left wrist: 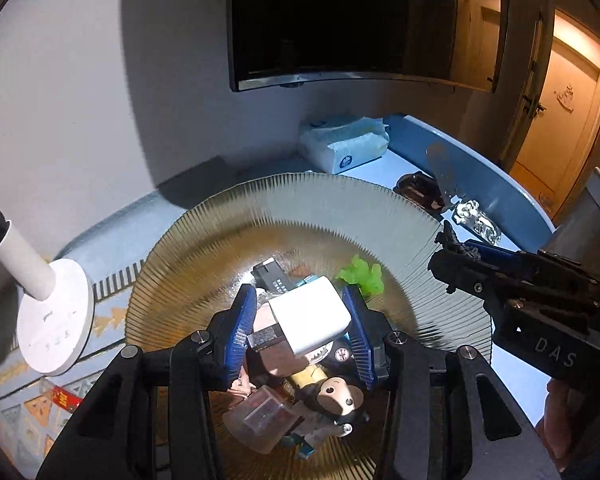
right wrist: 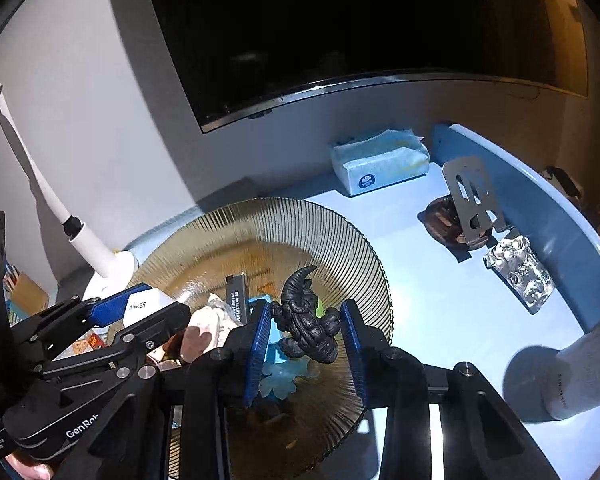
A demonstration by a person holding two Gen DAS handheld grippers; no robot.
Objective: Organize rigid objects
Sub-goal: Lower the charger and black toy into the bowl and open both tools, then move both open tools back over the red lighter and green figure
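My left gripper (left wrist: 306, 330) pinches a white charger (left wrist: 310, 320) between its blue pads (left wrist: 242, 330), held over the ribbed glass plate (left wrist: 260, 204). Under my fingers the plate holds a heap: a big-eyed doll (left wrist: 336, 398), a clear box (left wrist: 260, 416), a black bar (left wrist: 274, 278), a green scrap (left wrist: 362, 276) just ahead. My right gripper (right wrist: 306, 338) clamps a black figurine (right wrist: 306, 320) above the plate's near-right part. Beyond those fingers, to the right, lie a metal stand (right wrist: 474, 196) and a foil blister (right wrist: 518, 272); a tissue pack (right wrist: 380, 164) sits farther back.
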